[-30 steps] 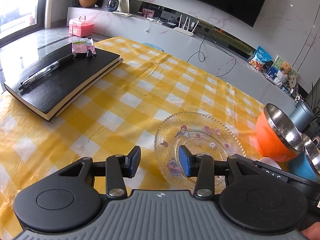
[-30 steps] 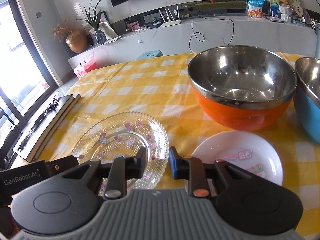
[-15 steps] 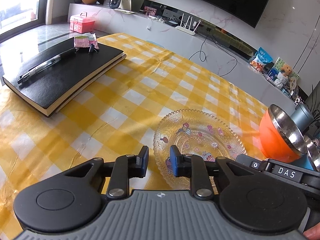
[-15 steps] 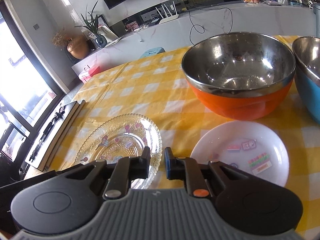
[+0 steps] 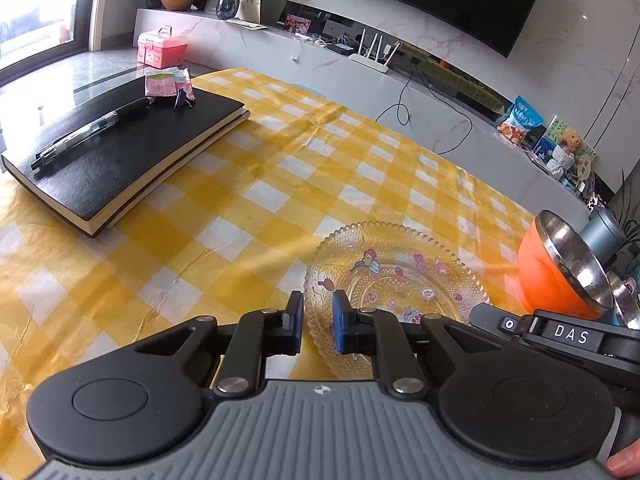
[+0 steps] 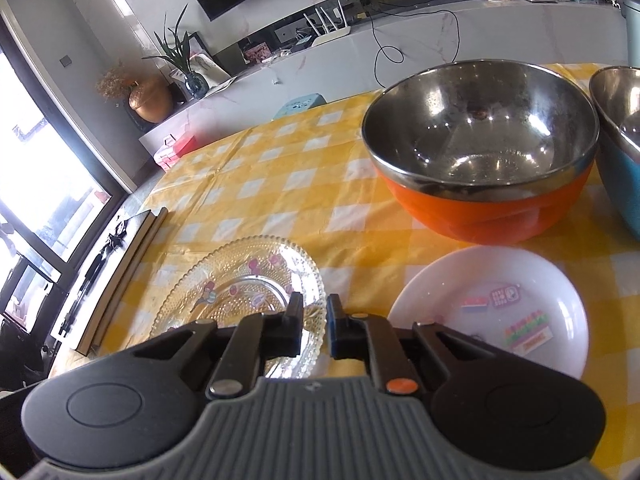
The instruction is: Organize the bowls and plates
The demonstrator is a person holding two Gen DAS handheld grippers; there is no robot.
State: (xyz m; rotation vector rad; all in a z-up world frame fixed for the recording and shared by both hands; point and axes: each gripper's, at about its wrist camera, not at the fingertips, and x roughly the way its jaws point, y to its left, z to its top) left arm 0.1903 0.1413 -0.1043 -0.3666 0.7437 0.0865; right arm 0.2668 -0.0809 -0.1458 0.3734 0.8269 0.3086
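A clear glass plate point(image 5: 400, 280) point(image 6: 240, 292) with cartoon stickers lies flat on the yellow checked cloth. To its right lies a small white plate point(image 6: 488, 304). Behind that stand an orange steel-lined bowl point(image 6: 480, 208) point(image 5: 548, 280) and a blue steel-lined bowl point(image 6: 624, 184). My left gripper point(image 5: 318, 320) hovers over the glass plate's near left rim. Its jaws are closing to a narrow gap and press on nothing. My right gripper point(image 6: 314, 320) hovers over the same plate's near right rim, shut and holding nothing.
A black notebook point(image 5: 120, 152) point(image 6: 120, 248) with a pen point(image 5: 88, 132) and a pink packet on it lies at the table's left end. The right gripper's body point(image 5: 560, 336) shows in the left view. A marble counter runs behind the table.
The left jaws have closed from a wide gap to a narrow one. The right jaws have narrowed until almost touching. The right view has tilted slightly. Plates and bowls have not moved.
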